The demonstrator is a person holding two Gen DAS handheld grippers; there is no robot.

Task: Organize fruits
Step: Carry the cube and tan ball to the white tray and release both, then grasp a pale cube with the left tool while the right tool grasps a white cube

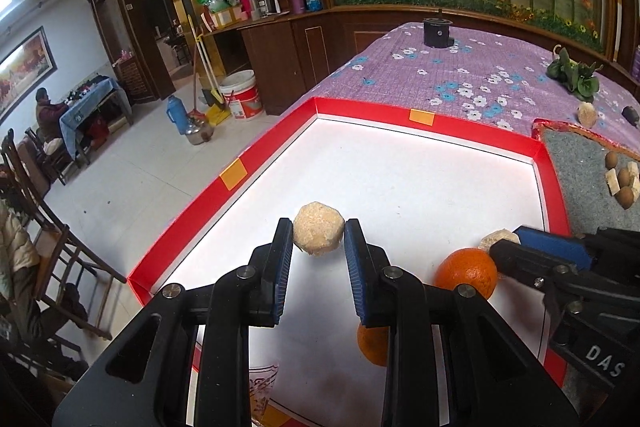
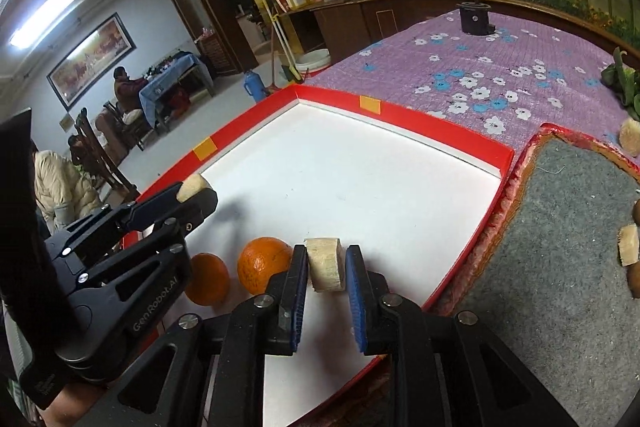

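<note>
The left gripper (image 1: pixel 319 233) clamps a round tan fruit (image 1: pixel 319 234) across its middle, over the white floor of the red-rimmed tray (image 1: pixel 472 129). It looks light, rough and firm, so slipping seems unlikely. Just right, 2 oranges (image 2: pixel 264 269) sit in the tray's near part, touching or nearly so; they would roll freely. Right again, the right gripper (image 2: pixel 326 269) pinches a pale cut fruit piece (image 2: pixel 326 265) on its flat sides, probably soft enough to crush. The tray's far half offers open room; its raised rim needs clearing. More pieces lie on the grey mat (image 2: pixel 560 227).
</note>
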